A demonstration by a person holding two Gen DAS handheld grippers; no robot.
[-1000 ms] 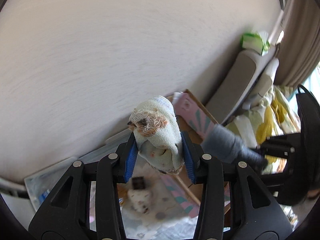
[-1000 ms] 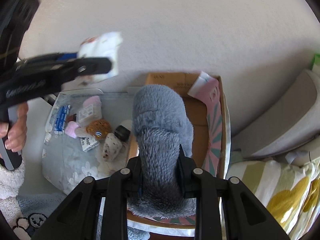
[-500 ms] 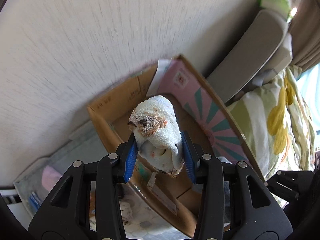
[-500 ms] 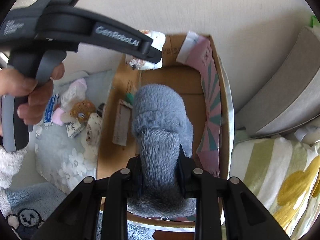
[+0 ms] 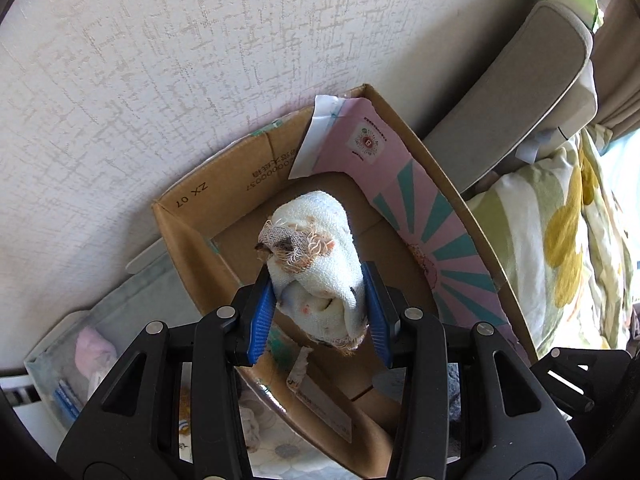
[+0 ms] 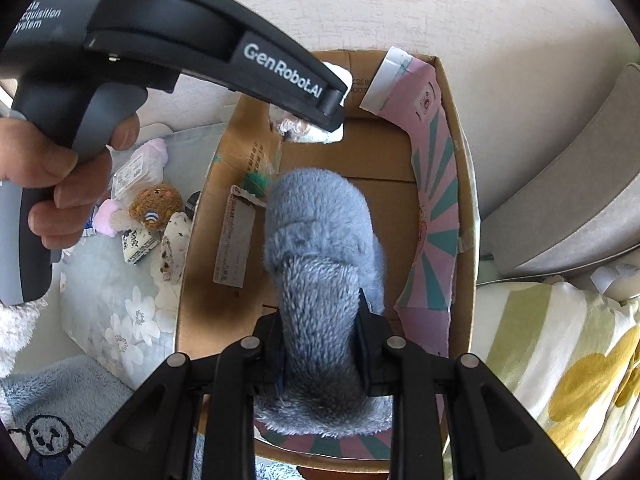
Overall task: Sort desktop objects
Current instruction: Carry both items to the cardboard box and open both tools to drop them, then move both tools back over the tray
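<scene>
Right wrist view: fingers (image 6: 320, 330) squeeze a soft, light grey plush slipper (image 6: 320, 248) mid-body; left gripper (image 5: 320, 312) clamps a limp rolled cloth (image 5: 316, 268).

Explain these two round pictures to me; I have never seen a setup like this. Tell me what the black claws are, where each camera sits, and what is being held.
There is no robot here: a person holds a black two-finger claw in each hand, and a fisheye camera on each one looks along its fingers. In the left camera's picture, the left claw is shut on a rolled white cloth with frayed orange edges. In the right camera's picture, the right claw is shut on a fluffy grey-blue slipper. Both hang above an open brown cardboard box. Beside the box, small plush toys and packets lie in a pale floral fabric tray.
</scene>
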